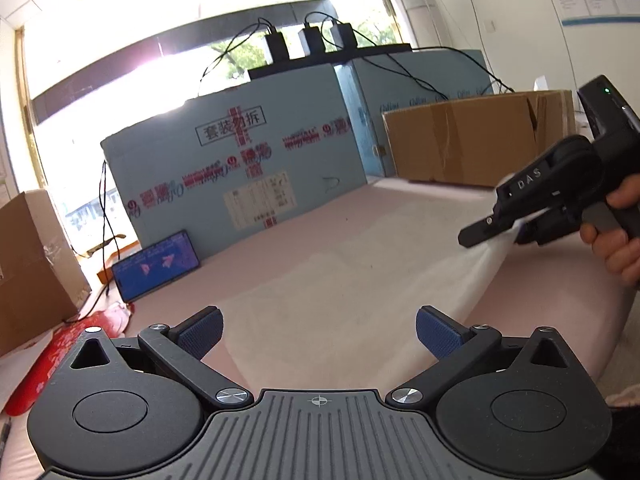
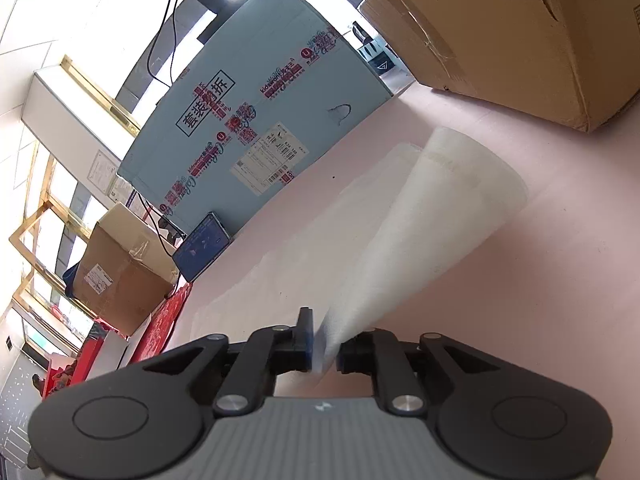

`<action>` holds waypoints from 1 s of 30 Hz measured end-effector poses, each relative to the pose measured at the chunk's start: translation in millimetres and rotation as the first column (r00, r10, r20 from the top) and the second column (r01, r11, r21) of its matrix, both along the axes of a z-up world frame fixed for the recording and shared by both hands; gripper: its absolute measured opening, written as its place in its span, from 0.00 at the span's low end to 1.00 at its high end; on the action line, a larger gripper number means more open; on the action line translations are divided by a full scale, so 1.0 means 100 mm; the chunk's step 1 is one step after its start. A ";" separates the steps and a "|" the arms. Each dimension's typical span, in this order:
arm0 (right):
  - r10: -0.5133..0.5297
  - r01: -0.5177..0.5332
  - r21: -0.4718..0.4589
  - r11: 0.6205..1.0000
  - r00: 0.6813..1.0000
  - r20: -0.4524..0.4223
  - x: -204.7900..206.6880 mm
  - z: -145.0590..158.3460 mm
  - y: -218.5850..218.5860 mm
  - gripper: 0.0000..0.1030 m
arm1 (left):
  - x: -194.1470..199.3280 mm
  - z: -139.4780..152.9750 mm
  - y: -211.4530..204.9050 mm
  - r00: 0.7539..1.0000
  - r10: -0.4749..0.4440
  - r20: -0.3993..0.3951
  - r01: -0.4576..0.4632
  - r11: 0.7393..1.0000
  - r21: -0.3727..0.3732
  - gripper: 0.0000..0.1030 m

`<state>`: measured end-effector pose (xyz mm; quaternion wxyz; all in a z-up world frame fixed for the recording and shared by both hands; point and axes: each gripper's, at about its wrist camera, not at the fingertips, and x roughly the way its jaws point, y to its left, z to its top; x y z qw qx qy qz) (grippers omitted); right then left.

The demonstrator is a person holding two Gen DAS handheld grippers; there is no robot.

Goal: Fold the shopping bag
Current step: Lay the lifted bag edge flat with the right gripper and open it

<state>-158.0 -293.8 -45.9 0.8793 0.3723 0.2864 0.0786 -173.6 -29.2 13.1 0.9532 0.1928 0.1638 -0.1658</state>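
Note:
A thin white shopping bag (image 1: 344, 280) lies spread on the pink table (image 1: 304, 216). My left gripper (image 1: 319, 334) is open and empty, its blue pads (image 1: 200, 334) wide apart over the bag's near edge. My right gripper (image 1: 494, 232) shows at the right of the left wrist view, shut on the bag's right edge and lifting it off the table. In the right wrist view the right gripper (image 2: 325, 346) pinches the white bag (image 2: 404, 240), which fans out ahead from the jaws toward its far end, partly raised above the pink table (image 2: 560, 280).
A large light-blue box (image 1: 240, 160) stands at the back of the table with a phone (image 1: 156, 266) leaning against it. A brown cardboard box (image 1: 476, 140) sits at the back right, another (image 1: 32, 264) at the left. Red packaging (image 1: 52, 364) lies at the near left.

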 end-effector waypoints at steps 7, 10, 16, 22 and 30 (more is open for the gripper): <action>-0.067 0.073 -0.159 0.985 0.997 0.044 -0.29 0.16 -0.16 0.63 | 0.23 -0.21 -0.14 0.996 0.016 -0.091 -0.007 0.995 0.097 1.00; -0.127 0.141 -0.238 0.961 0.989 0.073 -0.40 0.21 -0.27 0.63 | 0.25 -0.25 -0.13 0.994 0.016 -0.110 -0.005 0.995 0.099 1.00; -0.066 0.091 -0.231 0.969 0.991 0.114 -0.34 0.25 -0.20 0.64 | 0.26 -0.30 -0.06 0.991 0.020 -0.136 -0.013 0.999 0.051 1.00; -0.005 0.049 -0.238 0.970 0.983 0.184 -0.33 0.37 -0.03 0.64 | 0.27 -0.30 -0.02 0.989 0.032 -0.144 -0.027 0.999 0.033 1.00; -0.111 0.179 -0.354 0.918 0.973 0.204 -0.41 0.49 -0.23 0.64 | 0.28 -0.31 0.00 0.988 0.032 -0.152 -0.030 0.999 0.016 1.00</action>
